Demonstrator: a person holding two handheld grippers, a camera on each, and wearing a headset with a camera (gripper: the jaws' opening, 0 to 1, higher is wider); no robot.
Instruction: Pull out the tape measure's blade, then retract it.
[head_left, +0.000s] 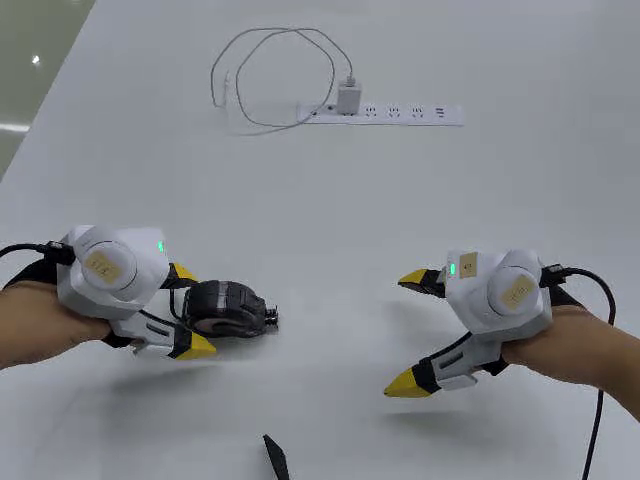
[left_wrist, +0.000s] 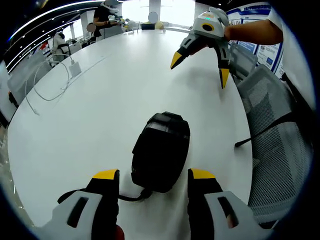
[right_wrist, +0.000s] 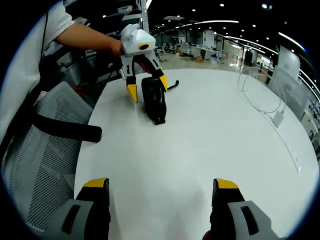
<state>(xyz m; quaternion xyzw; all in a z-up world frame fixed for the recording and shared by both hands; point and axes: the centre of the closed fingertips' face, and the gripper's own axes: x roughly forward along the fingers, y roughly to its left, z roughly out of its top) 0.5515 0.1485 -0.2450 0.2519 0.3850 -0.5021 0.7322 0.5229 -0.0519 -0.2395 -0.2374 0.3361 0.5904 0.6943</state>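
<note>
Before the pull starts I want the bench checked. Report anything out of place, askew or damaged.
Nothing looks damaged or spilled. The tape measure lies between the jaws of the open left gripper, blade in. One oddity: a small dark sliver at the bottom edge of the head view; I cannot tell what it is.

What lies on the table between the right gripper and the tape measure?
Nothing: in the head view, the stretch of white table between the right gripper and the tape measure is bare.
</note>
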